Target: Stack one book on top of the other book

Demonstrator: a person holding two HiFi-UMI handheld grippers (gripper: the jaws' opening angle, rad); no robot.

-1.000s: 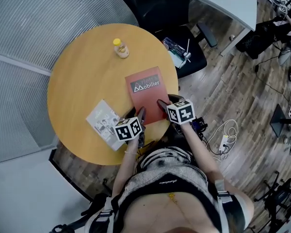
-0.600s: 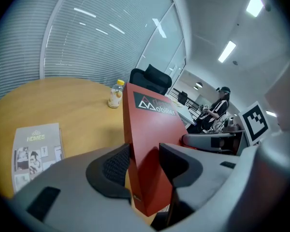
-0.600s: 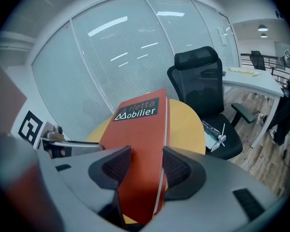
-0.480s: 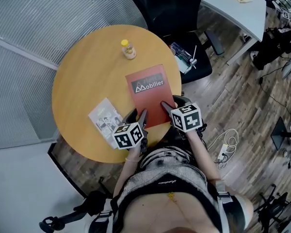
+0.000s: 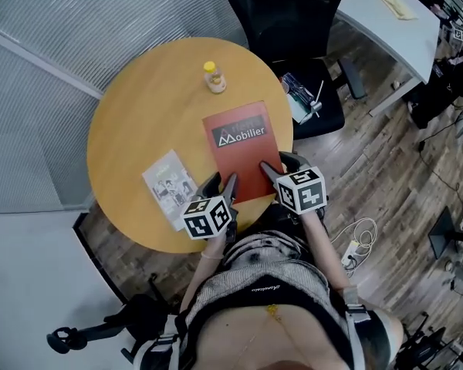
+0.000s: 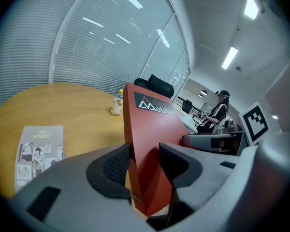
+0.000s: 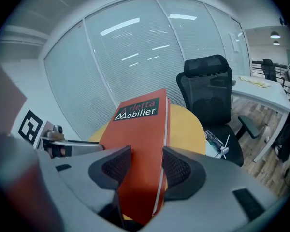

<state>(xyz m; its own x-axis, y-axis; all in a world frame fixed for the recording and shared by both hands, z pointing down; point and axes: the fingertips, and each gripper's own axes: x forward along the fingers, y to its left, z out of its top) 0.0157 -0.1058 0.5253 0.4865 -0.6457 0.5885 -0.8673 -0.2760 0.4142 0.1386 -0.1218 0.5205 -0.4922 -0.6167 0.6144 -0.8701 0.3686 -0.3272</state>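
1. Currently you have both grippers on the red book [image 5: 243,146], which lies at the near right part of the round wooden surface [image 5: 139,114], its title end pointing away from you.
2. Left gripper [image 5: 221,182]: the jaws are closed down to the book's thickness at its near left corner. In the left gripper view [image 6: 142,159] the red cover [image 6: 152,129] sits between the two dark pads, one pad on each face.
3. Right gripper [image 5: 278,164]: its state matches the left one, at the near right corner. In the right gripper view [image 7: 141,166] both ribbed pads press on the book [image 7: 135,124], and the white page edge shows along its right side.
4. You cannot tell from these views whether the near edge is clear of the surface or resting on it.
5. Second book [image 5: 170,185]: a thin grey one with photos on the cover, lying flat on the surface to the left of the red book, apart from it and just beside your left gripper. It is also seen in the left gripper view [image 6: 38,149].
6. A small bottle [image 5: 214,76] with a yellow cap stands upright beyond the red book.
7. A black office chair [image 5: 293,29] stands on the far side.
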